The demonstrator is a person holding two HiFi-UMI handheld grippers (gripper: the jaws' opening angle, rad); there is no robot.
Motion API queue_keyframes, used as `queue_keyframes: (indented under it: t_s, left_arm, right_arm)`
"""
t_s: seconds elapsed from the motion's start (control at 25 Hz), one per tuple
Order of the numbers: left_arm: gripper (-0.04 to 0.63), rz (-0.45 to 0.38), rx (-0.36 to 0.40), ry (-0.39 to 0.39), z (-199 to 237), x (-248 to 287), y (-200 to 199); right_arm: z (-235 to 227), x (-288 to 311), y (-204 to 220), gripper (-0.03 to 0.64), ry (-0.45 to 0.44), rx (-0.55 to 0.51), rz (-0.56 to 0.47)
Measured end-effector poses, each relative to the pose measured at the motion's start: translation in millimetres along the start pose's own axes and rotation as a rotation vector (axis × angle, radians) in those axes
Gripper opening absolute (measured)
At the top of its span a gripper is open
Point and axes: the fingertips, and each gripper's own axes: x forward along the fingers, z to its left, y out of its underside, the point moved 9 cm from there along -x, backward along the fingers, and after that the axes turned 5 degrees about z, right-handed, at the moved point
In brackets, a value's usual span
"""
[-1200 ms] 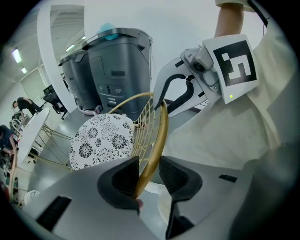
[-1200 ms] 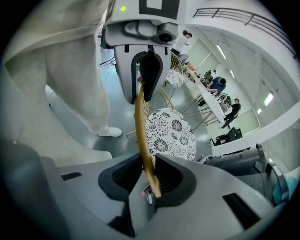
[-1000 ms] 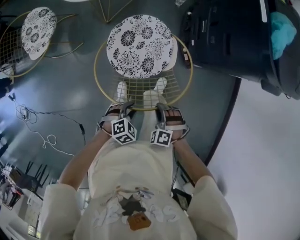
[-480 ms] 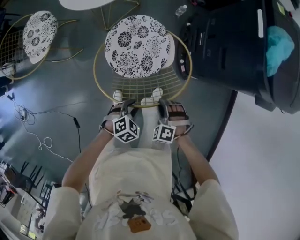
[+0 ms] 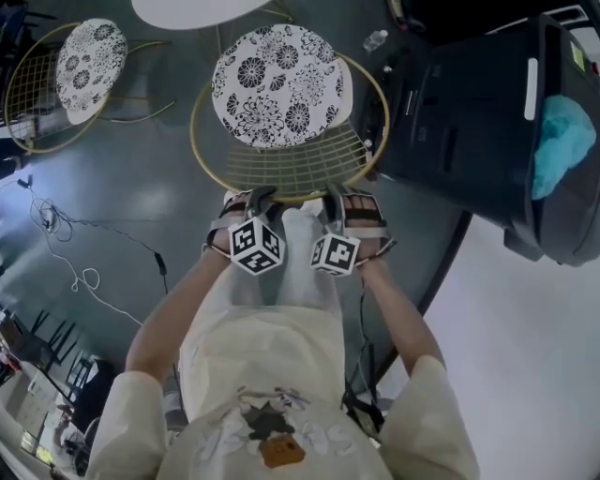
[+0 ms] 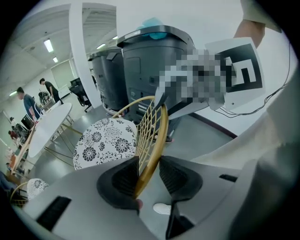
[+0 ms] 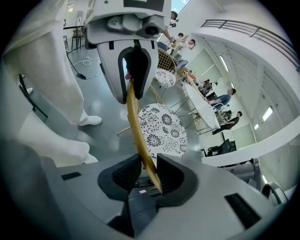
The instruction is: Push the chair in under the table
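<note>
At upper centre the table (image 5: 187,9) is now nearer the chair (image 5: 281,84), its rim clamped by the left gripper (image 5: 255,199) and the right gripper (image 5: 333,197), so the push advances.

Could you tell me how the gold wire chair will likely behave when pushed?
The gold wire chair is probably light, being thin wire. Its rim seems stiff, clamped in the left gripper and right gripper. Pushed high, it might tip.

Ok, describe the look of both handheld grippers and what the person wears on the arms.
The left gripper and right gripper match: pale grey plastic bodies, black ribbed jaw pads, and each carries a white cube printed with black square markers. A thin black cable hangs near the right one. The person wears a cream top with short sleeves.
</note>
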Motion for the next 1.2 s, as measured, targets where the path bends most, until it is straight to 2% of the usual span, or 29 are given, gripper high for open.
queue_keyframes:
  t_s: [0.32,0.56,0.72,0.88,1.08,1.2]
  left_arm:
    - [0.137,-0.003,0.018,-0.005,6,7,1]
    - [0.137,-0.028,0.007,-0.006,1,-2,0]
    - [0.137,-0.056,0.022,-0.051,-25,18,18]
    - [0.135,-0.116,0.094,-0.119,-56,40,62]
    - [0.135,-0.123,0.082,-0.118,-68,42,76]
    - [0.135,-0.118,0.065,-0.107,-67,43,72]
  right_arm:
    - [0,11,1,0.097,0.008,0.001,-0.02]
    - [-1,1,-1,0.097,0.02,0.012,0.014]
    - [35,12,7,0.1,0.111,0.047,0.037]
    - [95,23,-1,0.101,0.239,0.087,0.082]
    - [114,22,-8,0.101,0.28,0.085,0.11]
    - [109,22,-7,0.105,0.258,0.095,0.133]
